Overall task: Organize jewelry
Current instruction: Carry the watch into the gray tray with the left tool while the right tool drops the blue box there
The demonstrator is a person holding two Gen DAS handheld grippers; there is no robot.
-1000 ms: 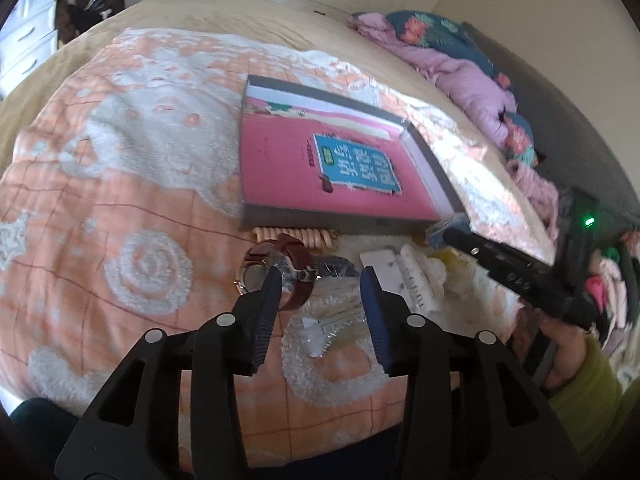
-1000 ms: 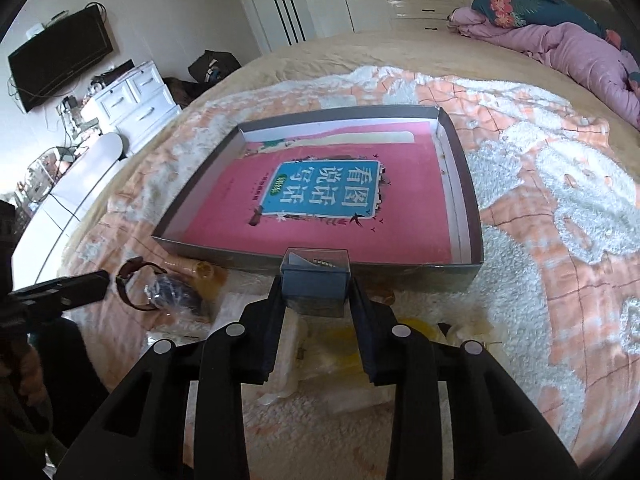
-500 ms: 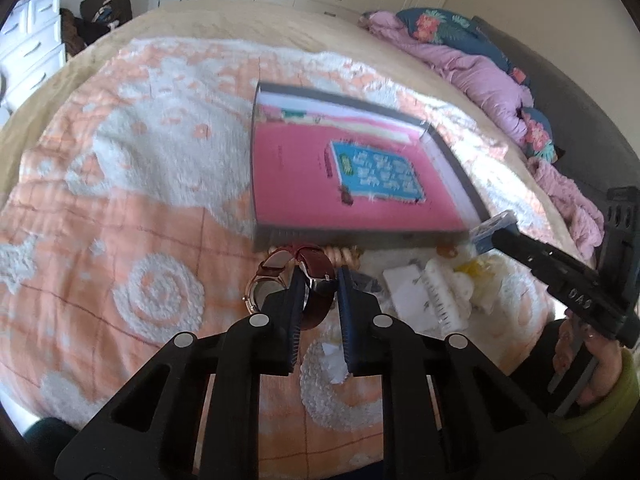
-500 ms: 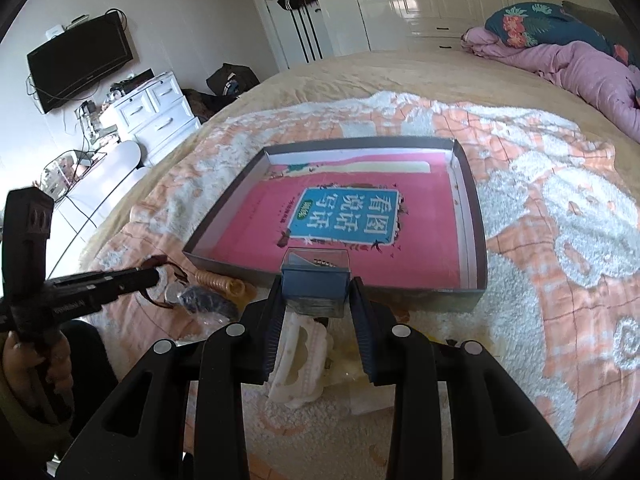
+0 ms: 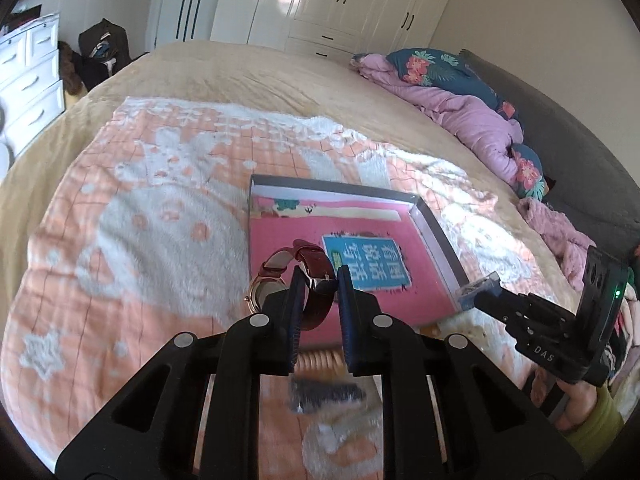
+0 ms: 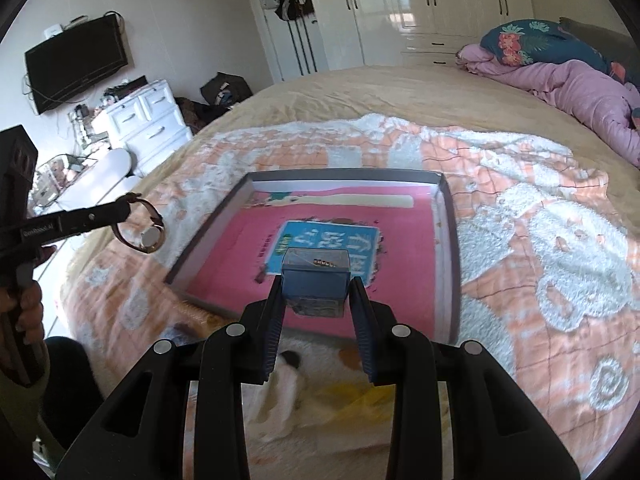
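Bed (image 6: 360, 96) (beige), white wardrobes (image 6: 440, 12).

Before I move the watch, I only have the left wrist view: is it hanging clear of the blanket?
Observer: Yes. The right wrist view shows the watch dangling from the left tool, off the blanket.
Operator: How does it hang?
Observer: As a closed loop, case at the low end.
Operator: And the right tool's box?
Observer: The right tool clamps the box; a short row of small pieces shows under its clear lid.

Right tongs (image 6: 316, 300) clamp clear box (image 6: 314, 280) above tray (image 6: 448, 240); left tongs (image 6: 130, 206) pinch watch (image 6: 146, 232).
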